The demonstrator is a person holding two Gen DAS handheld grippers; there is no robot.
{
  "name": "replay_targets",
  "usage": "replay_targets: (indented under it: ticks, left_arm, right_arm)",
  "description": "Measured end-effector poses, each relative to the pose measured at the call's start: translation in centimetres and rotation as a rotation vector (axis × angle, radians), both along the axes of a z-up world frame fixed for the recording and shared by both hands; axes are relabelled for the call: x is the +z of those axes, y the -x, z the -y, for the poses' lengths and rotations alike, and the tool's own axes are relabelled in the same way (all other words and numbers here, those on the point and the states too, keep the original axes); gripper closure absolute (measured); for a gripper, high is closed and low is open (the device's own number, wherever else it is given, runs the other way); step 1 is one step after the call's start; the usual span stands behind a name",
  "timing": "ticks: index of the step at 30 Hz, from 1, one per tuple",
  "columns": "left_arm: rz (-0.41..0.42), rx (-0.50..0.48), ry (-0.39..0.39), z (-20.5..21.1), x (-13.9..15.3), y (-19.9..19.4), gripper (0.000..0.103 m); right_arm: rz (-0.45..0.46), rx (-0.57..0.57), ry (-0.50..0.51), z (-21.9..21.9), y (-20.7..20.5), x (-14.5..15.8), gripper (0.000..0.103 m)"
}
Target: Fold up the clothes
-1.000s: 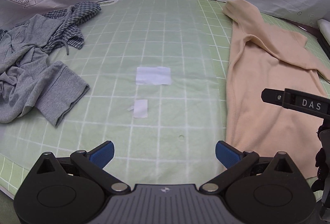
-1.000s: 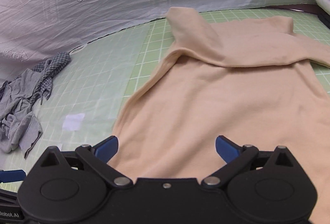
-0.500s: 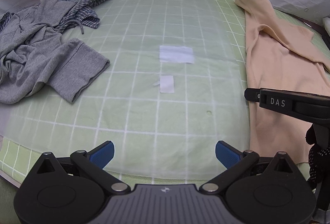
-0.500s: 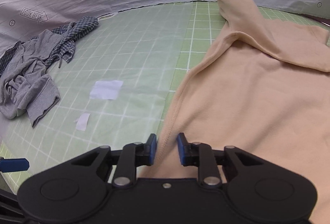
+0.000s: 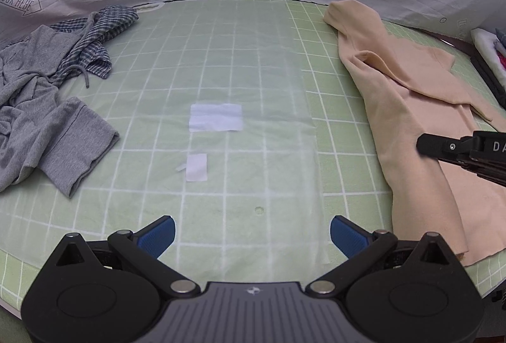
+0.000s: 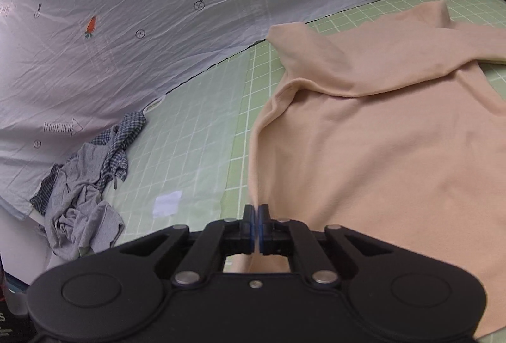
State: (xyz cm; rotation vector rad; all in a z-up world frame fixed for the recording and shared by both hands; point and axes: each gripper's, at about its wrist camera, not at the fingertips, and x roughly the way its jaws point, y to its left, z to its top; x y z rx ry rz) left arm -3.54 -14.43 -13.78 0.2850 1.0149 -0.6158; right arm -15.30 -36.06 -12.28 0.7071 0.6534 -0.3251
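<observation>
Since a second ago the right gripper has gone from wide apart to clamped together on the left side edge of the peach sweater, near its hem, and has tipped up with a fold of cloth pinched between its pads. Over bare mat, the left gripper hangs with its fingers wide apart, holding nothing, just beside the sweater's near corner. That sweater lies mostly flat on the right part of the green grid mat covering the tabletop, one sleeve already crossed over the chest. It looks soft, light and limp, so it will likely sag and drag wherever it is unsupported; a second hold further along the same edge, by the shoulder, would probably keep the fold straight. A crumpled grey hoodie sits well apart at the left.
</observation>
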Motion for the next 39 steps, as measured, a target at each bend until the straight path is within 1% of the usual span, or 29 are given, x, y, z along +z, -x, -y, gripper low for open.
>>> replay_targets:
  ticks: [3, 7, 12, 14, 19, 24, 26, 28, 30, 32, 36, 39]
  left_arm:
    - [-0.004, -0.045, 0.009, 2.1, 0.0, 0.9, 0.0]
    - [-0.007, -0.114, -0.003, 4.9, -0.5, 2.6, 0.0]
    - [-0.014, -0.184, -0.039, 7.8, -1.4, 4.4, 0.0]
    - [-0.021, -0.196, -0.057, 8.4, -1.8, 4.8, 0.0]
    - [-0.044, -0.202, -0.091, 9.5, -2.7, 5.3, 0.0]
    - [-0.09, -0.164, -0.118, 10.8, -3.7, 5.1, 0.0]
    - [-0.107, -0.146, -0.135, 11.3, -4.1, 5.1, 0.0]
    - [-0.123, -0.125, -0.155, 11.8, -4.6, 5.1, 0.0]
    - [-0.131, -0.093, -0.157, 12.2, -4.7, 4.9, 0.0]
    - [-0.139, -0.062, -0.161, 12.5, -4.8, 4.7, 0.0]
    - [-0.165, 0.017, -0.159, 12.9, -4.8, 4.0, 0.0]
    - [-0.159, 0.092, -0.135, 13.1, -4.3, 3.0, 0.0]
  right_arm:
    - [-0.013, -0.054, 0.0, 1.9, 1.9, -0.1, 0.101]
    - [-0.067, -0.072, 0.014, 3.4, 3.0, -1.5, 0.101]
    - [-0.133, -0.015, 0.067, 3.5, 2.5, -2.8, 0.1]
    - [-0.157, 0.009, 0.083, 3.4, 2.2, -3.2, 0.1]
    - [-0.195, 0.054, 0.082, 3.5, 2.1, -4.1, 0.099]
    - [-0.197, 0.1, 0.08, 4.0, 2.2, -4.2, 0.097]
    - [-0.201, 0.122, 0.086, 4.2, 2.3, -4.0, 0.094]
    - [-0.202, 0.139, 0.093, 4.7, 2.5, -3.8, 0.085]
    - [-0.197, 0.142, 0.093, 5.7, 3.0, -3.5, 0.082]
    - [-0.192, 0.131, 0.087, 7.1, 3.6, -3.2, 0.082]
    - [-0.178, 0.086, 0.081, 10.4, 4.9, -2.6, 0.078]
    - [-0.165, 0.028, 0.073, 13.5, 5.7, -2.1, 0.075]
